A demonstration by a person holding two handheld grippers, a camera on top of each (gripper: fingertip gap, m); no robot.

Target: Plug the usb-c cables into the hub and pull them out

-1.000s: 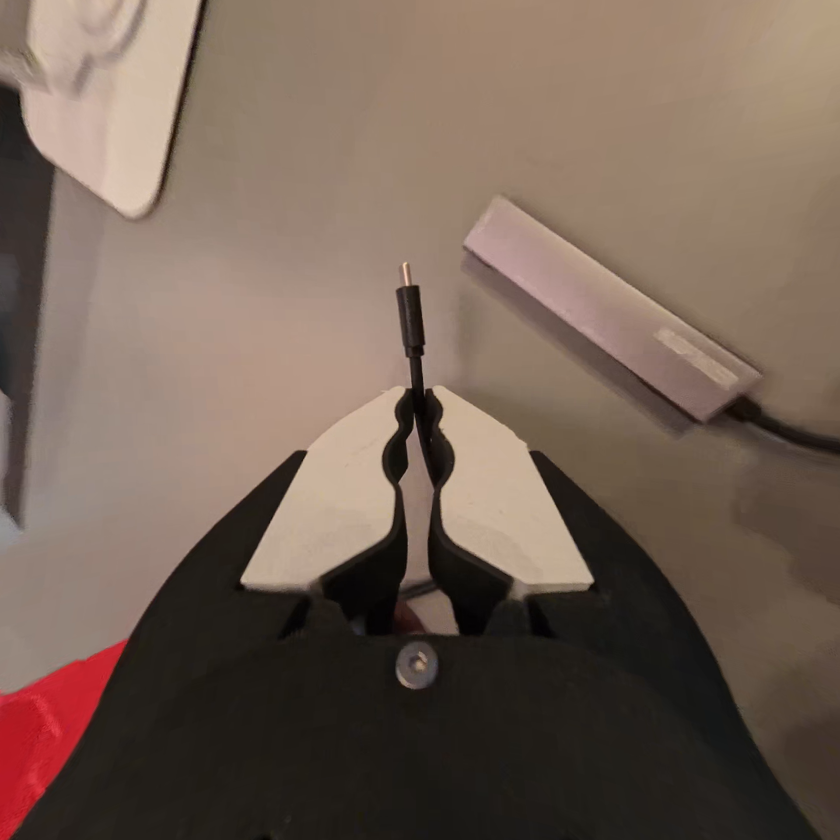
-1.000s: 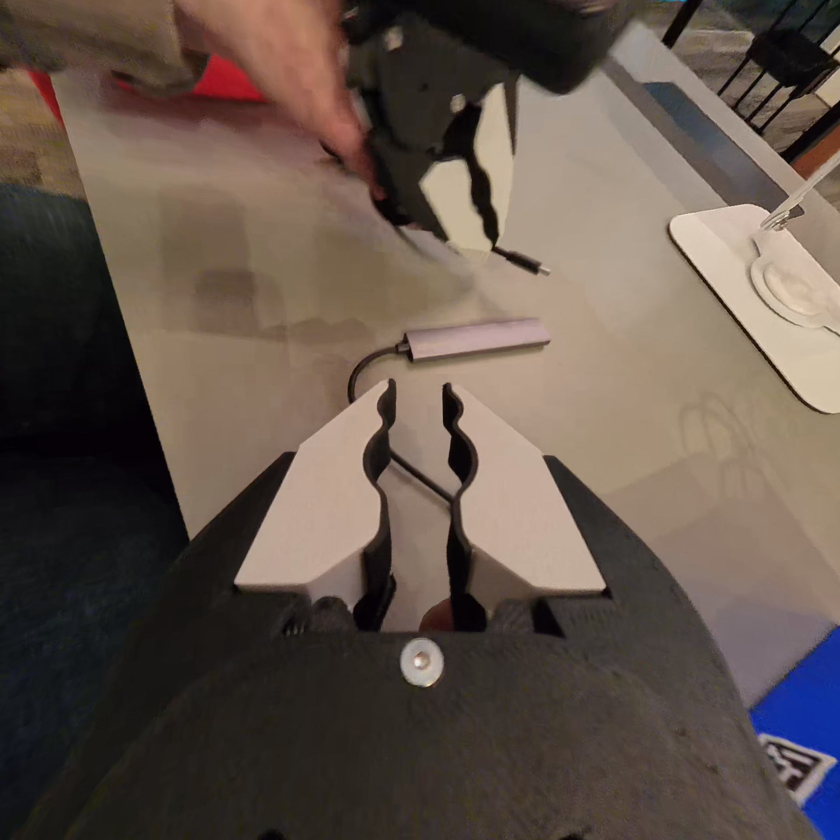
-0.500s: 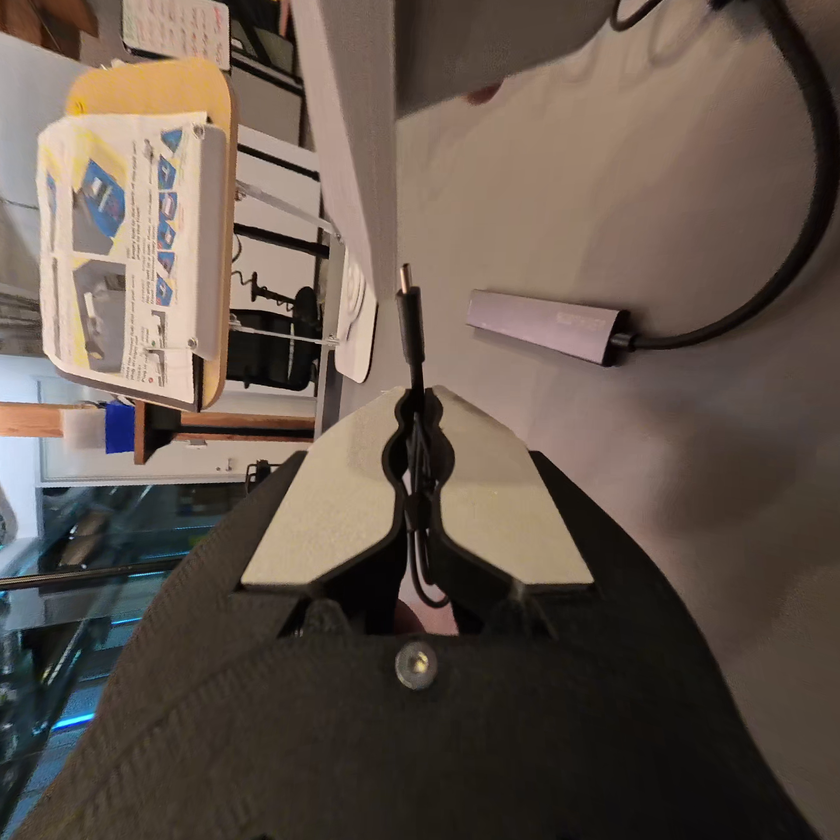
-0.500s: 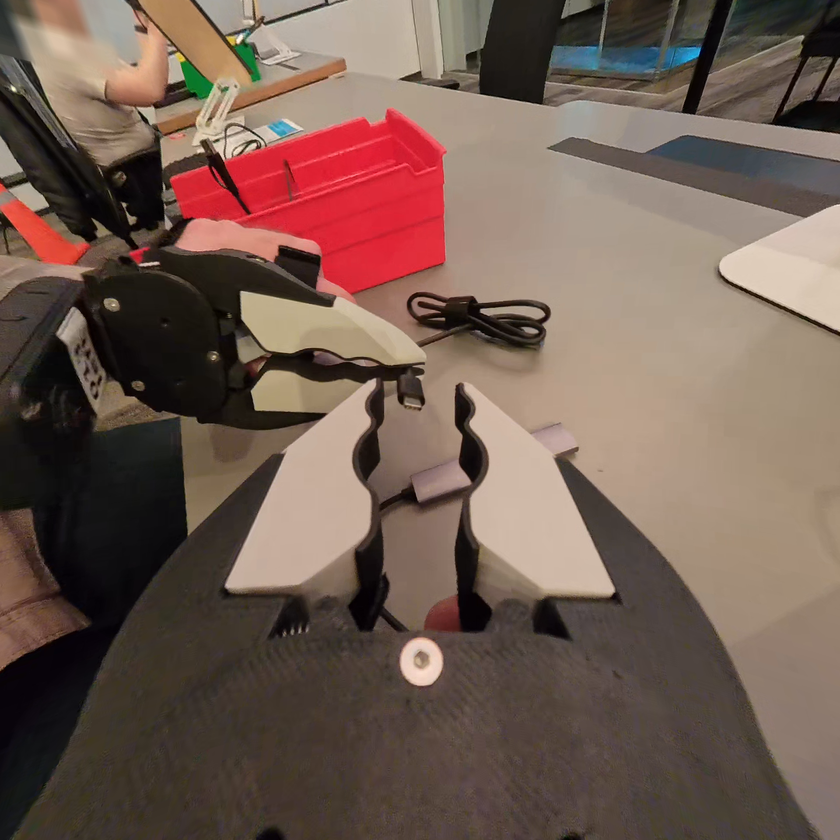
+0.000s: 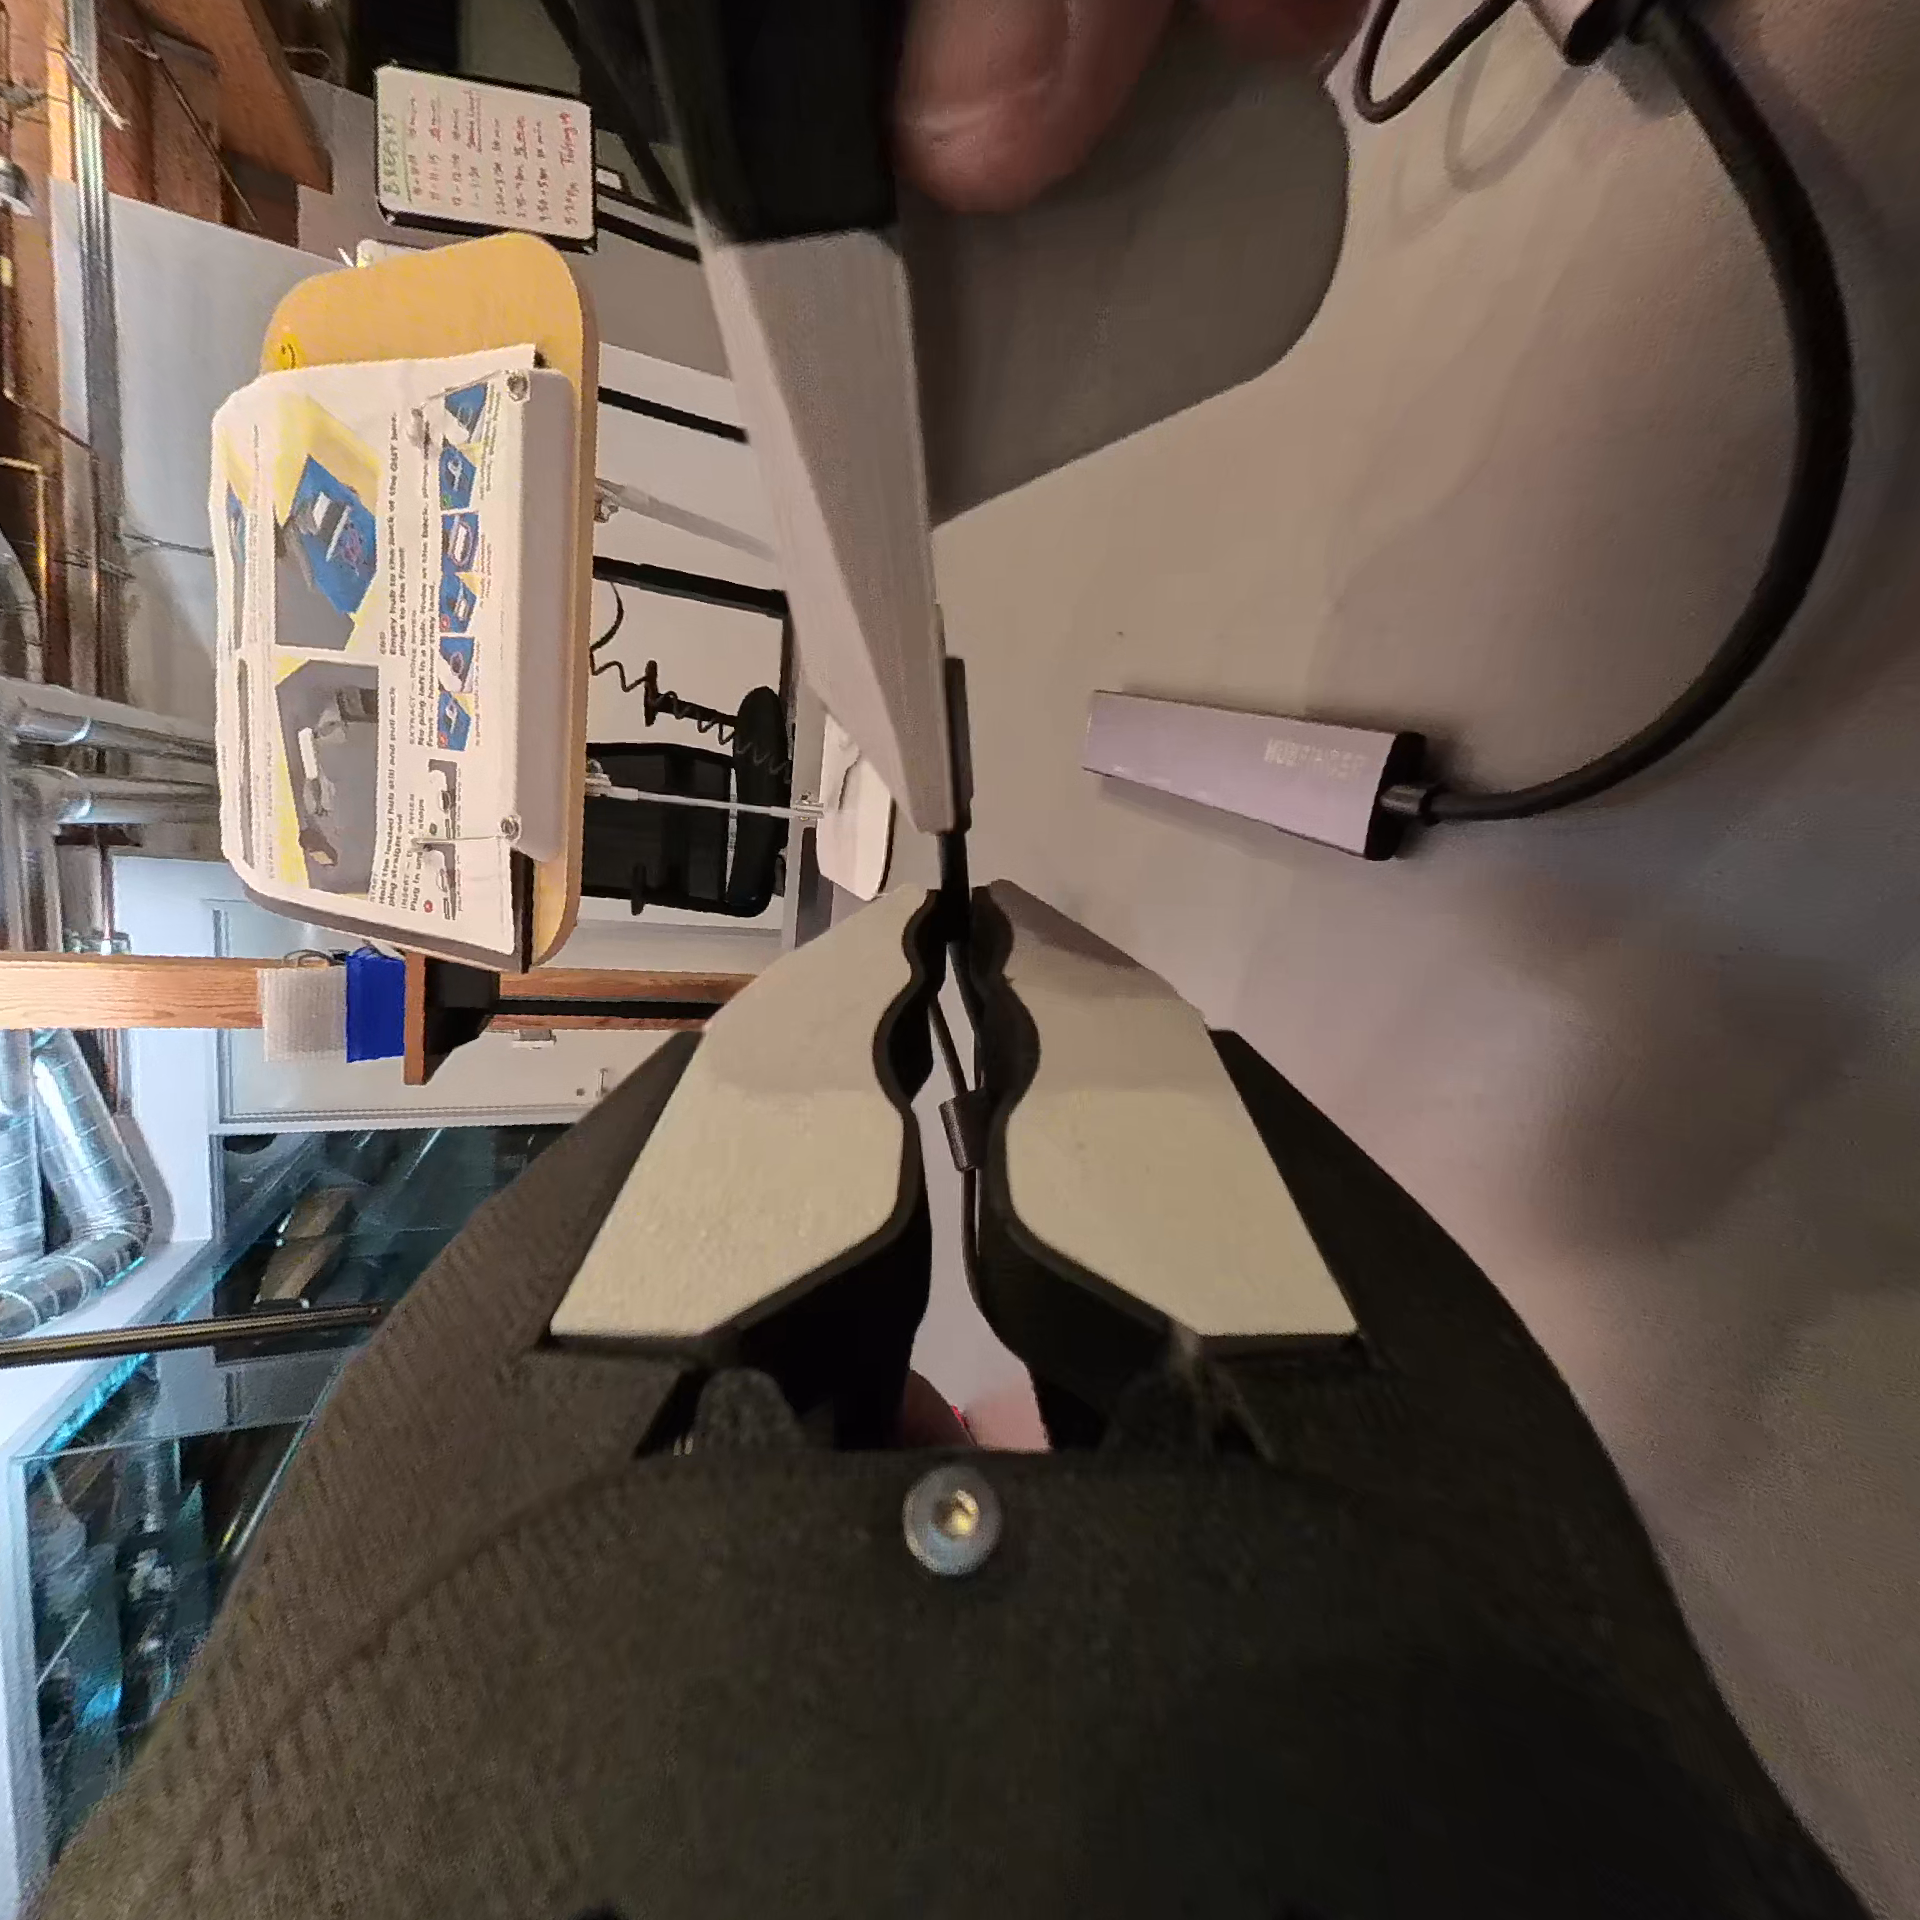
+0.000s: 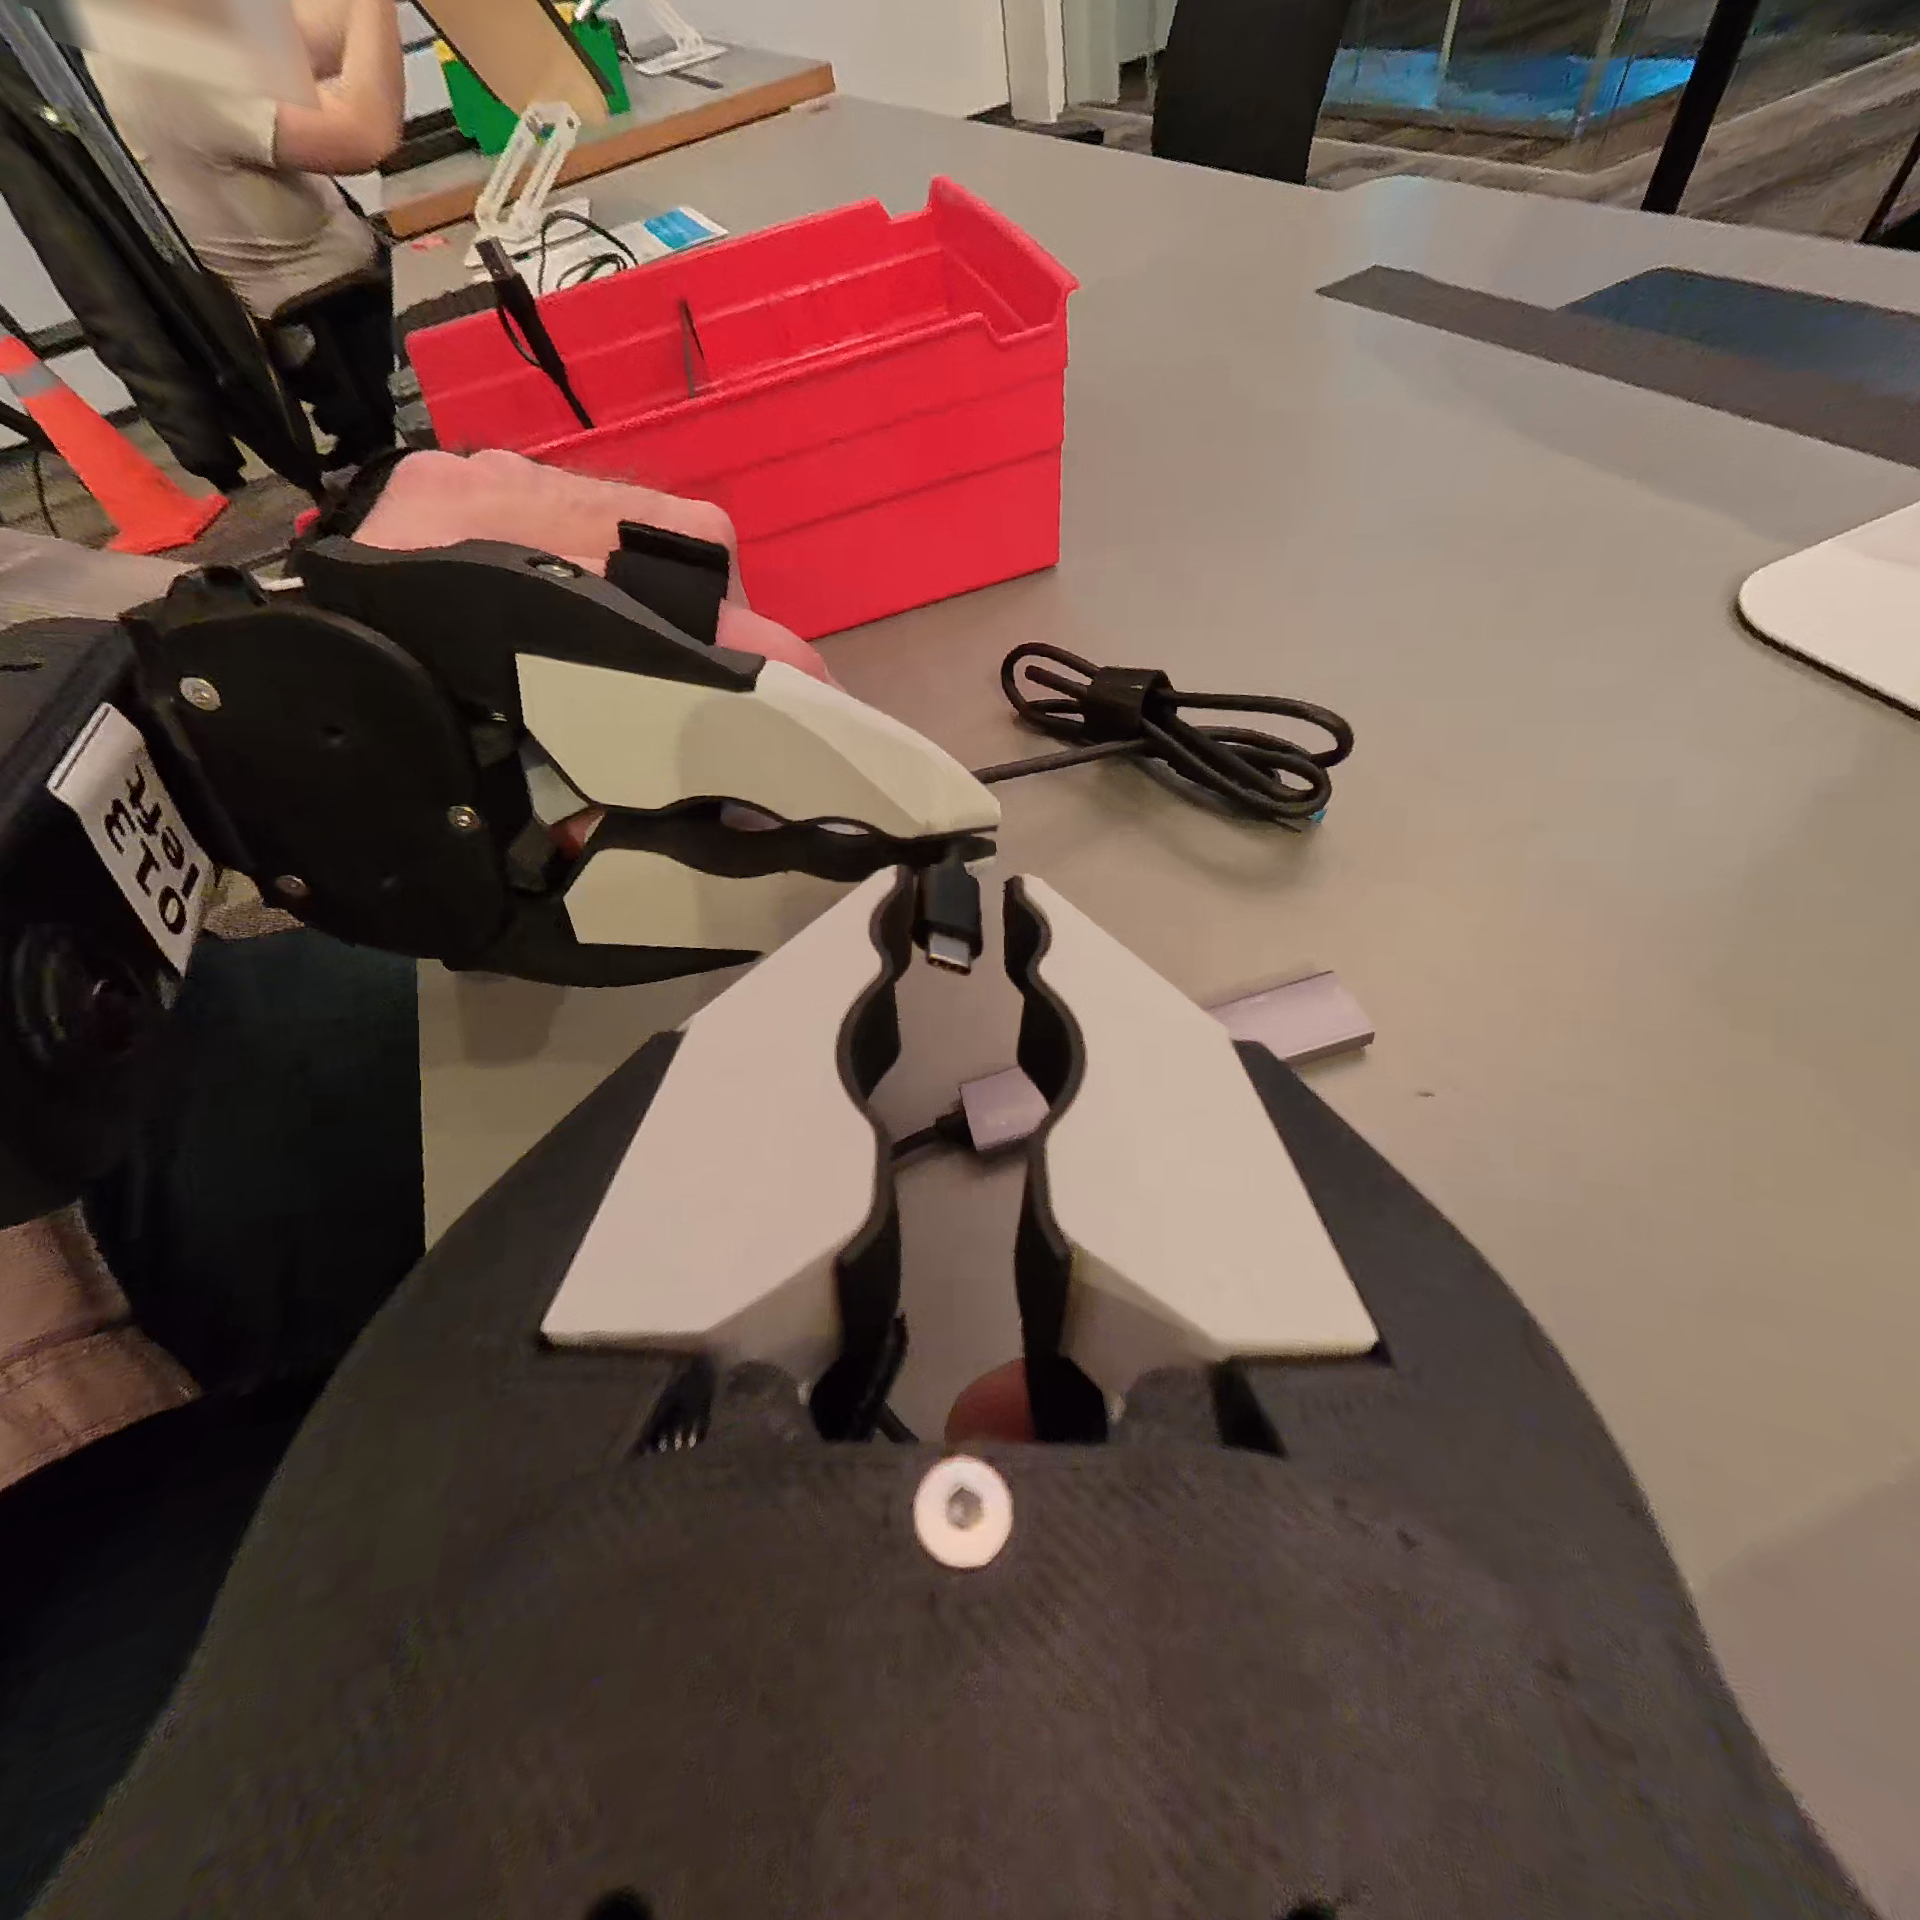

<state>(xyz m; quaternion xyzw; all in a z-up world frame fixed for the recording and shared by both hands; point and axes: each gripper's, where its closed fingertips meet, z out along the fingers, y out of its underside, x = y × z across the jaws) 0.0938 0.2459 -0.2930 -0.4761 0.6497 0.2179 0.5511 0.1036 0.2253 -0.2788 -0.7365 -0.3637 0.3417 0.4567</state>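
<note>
Grey table (image 6: 1455, 727); left gripper (image 5: 951, 899) pinching cable (image 6: 948, 904); right gripper (image 6: 951, 888) parted.

- In the left wrist view we look along the left gripper (image 5: 951, 914), rolled sideways, so the table (image 5: 1455, 1039) stands upright on the right and the room lies to the left.
- In the right wrist view we look upright over the right gripper (image 6: 951, 894), close above the table (image 6: 1455, 831), facing a red bin (image 6: 831, 416).
- We see in both views the hub (image 5: 1247, 769) (image 6: 1299, 1023), the plug (image 5: 956, 727) (image 6: 951, 914) and the other gripper, very near.
</note>
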